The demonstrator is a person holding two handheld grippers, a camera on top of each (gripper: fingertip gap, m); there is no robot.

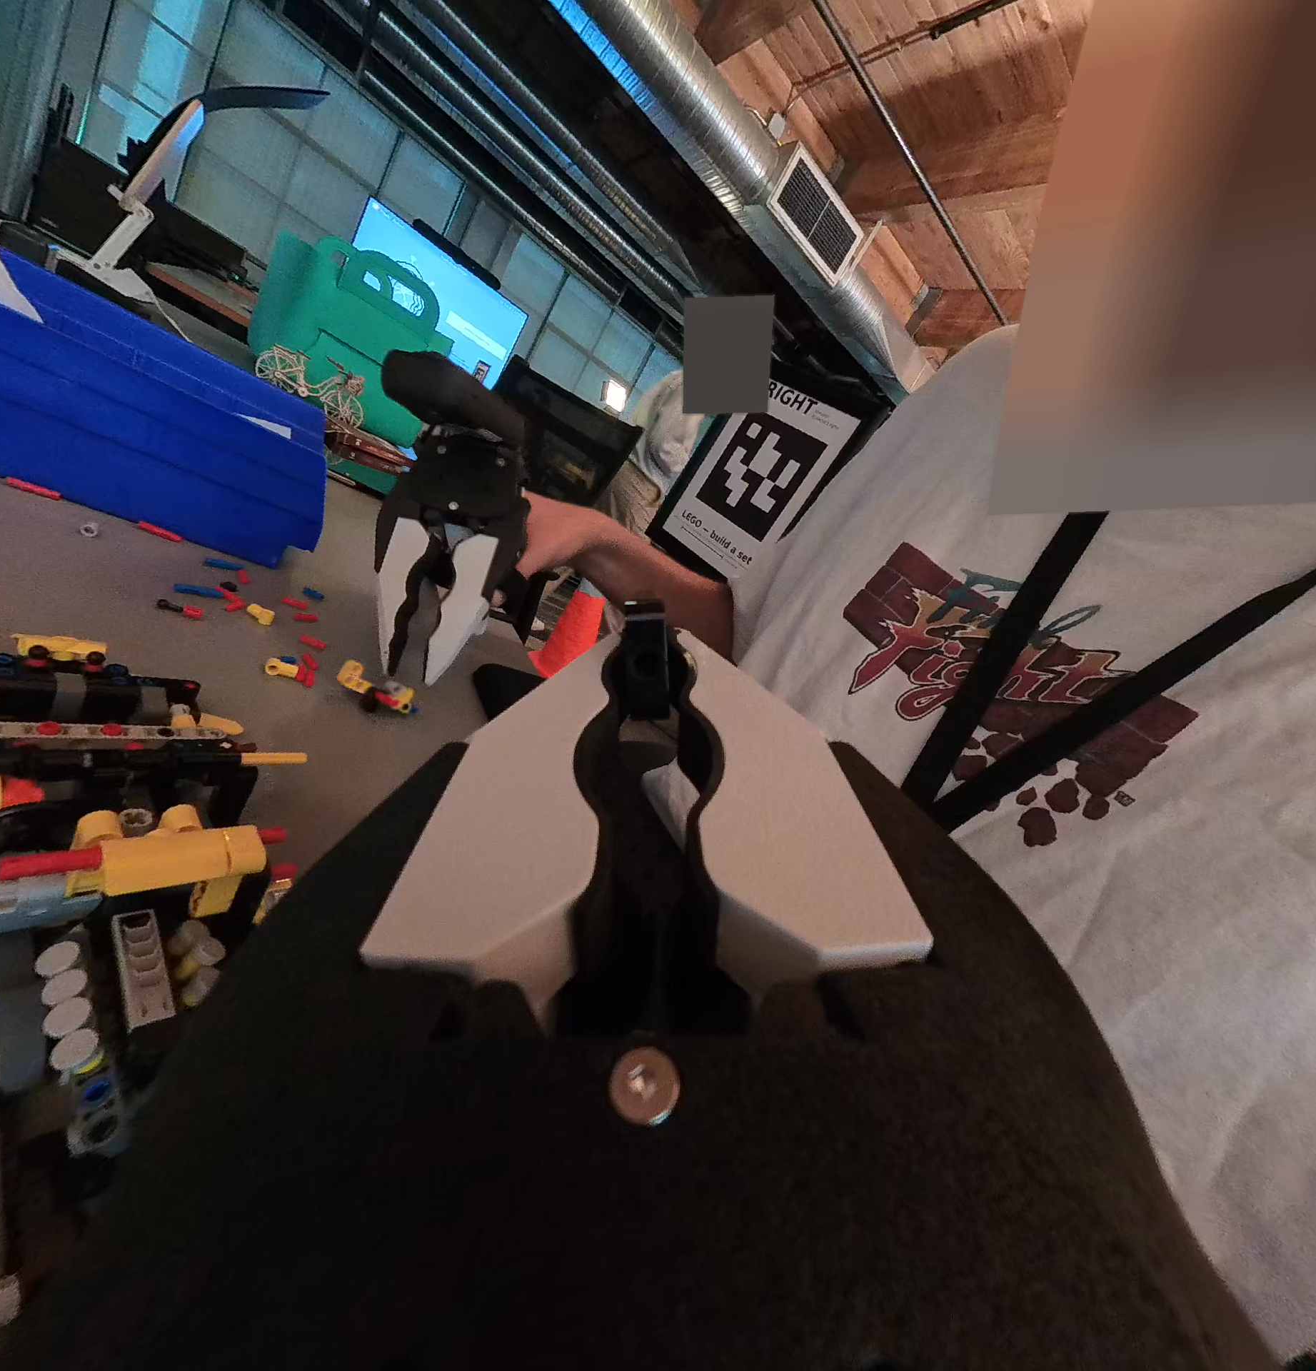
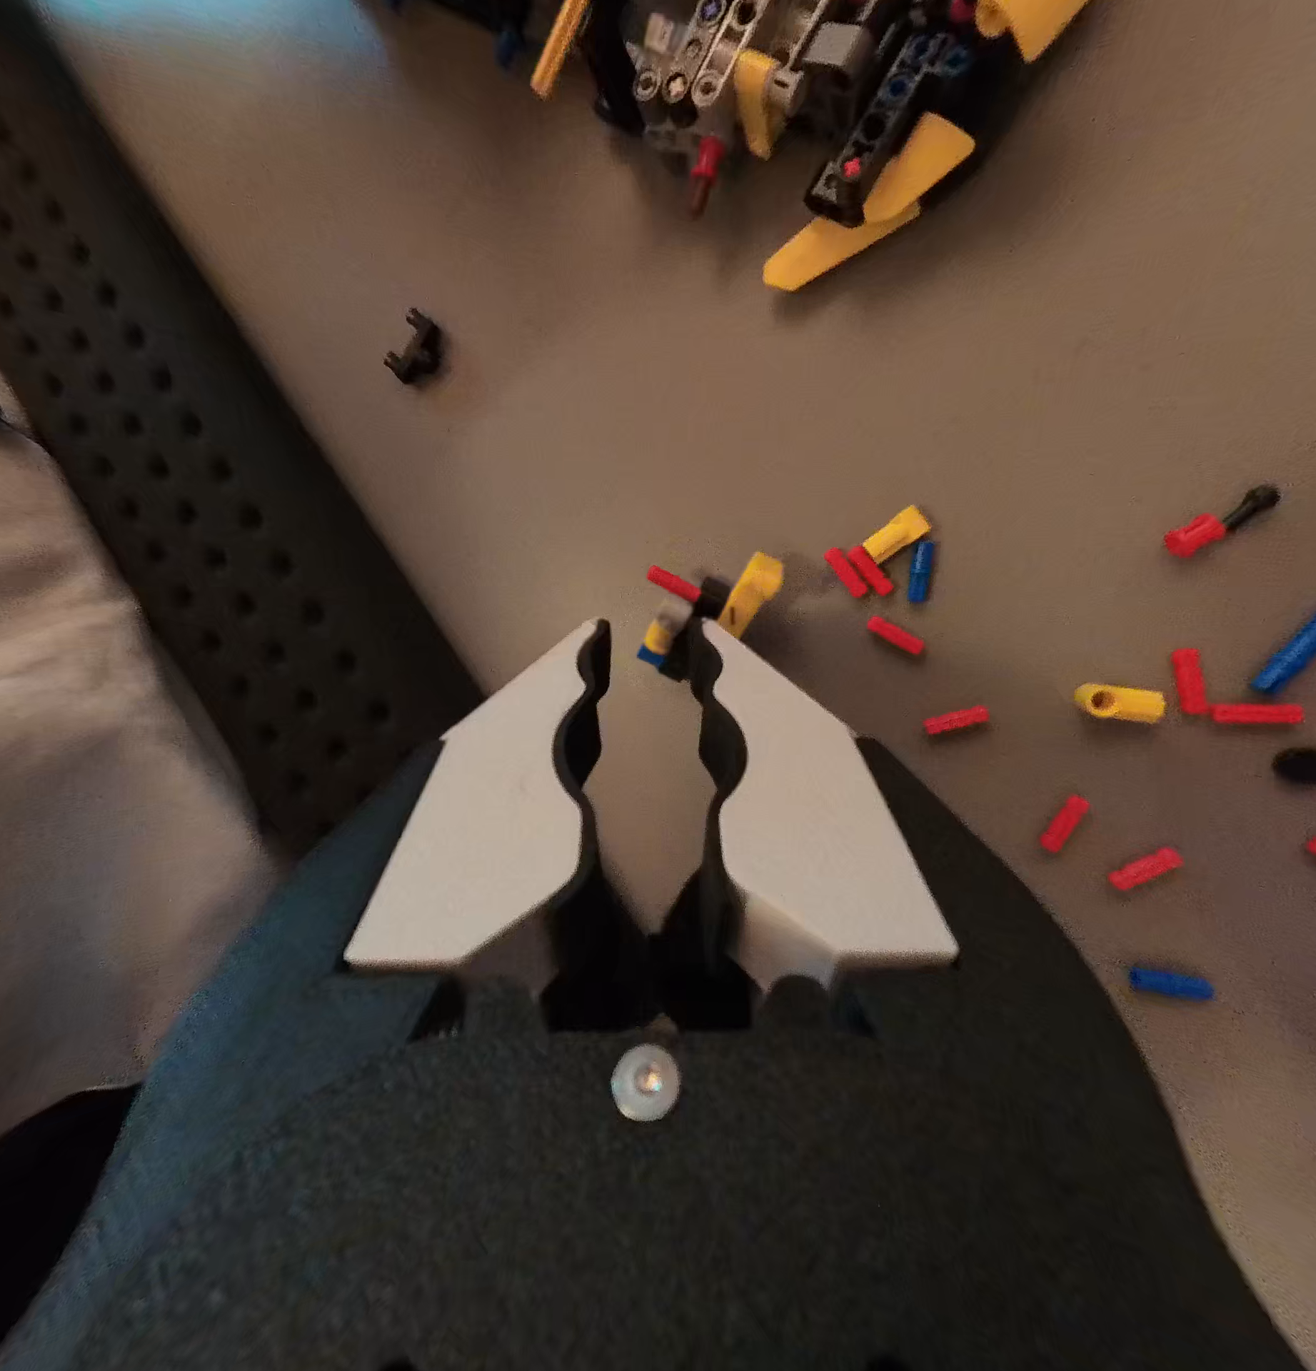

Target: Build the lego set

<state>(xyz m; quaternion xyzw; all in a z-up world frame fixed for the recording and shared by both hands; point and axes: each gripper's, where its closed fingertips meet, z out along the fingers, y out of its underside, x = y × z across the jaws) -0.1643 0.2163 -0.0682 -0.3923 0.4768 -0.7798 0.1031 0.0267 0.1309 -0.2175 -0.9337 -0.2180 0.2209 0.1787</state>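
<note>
On the far left of the left wrist view sits the big half-built model (image 1: 113, 801), black and yellow with red pins, on the grey table (image 1: 358, 742). Behind it is a blue bin (image 1: 143, 438). Loose red, blue and yellow pieces (image 1: 269, 608) lie past the model.

Moving right, the right gripper (image 1: 410, 668) points down at the table. Its two fingers are spread apart with nothing between them. Just below its tips lies a small clump of pieces (image 1: 391, 696) — yellow, black, red and a bit of blue.

Further right, the left gripper (image 1: 643, 653) is lifted up, away from the table. It pinches a small black piece (image 1: 646, 668) at its very tips, and the piece's round hole faces the camera.

In the right wrist view, a lone black clip (image 2: 415, 347) lies on the left. The right gripper (image 2: 655, 630) hangs over the small clump (image 2: 677, 630), which sits at the tips, close to the right-side finger and not quite in the middle. The clump's long way runs slanted, from low-left up to the right. More loose pins (image 2: 1189, 712) are scattered to the right.

The right gripper is much the nearer one. I think it must slide a little toward its right side and go down, so both fingers close across the clump's thin way.
</note>
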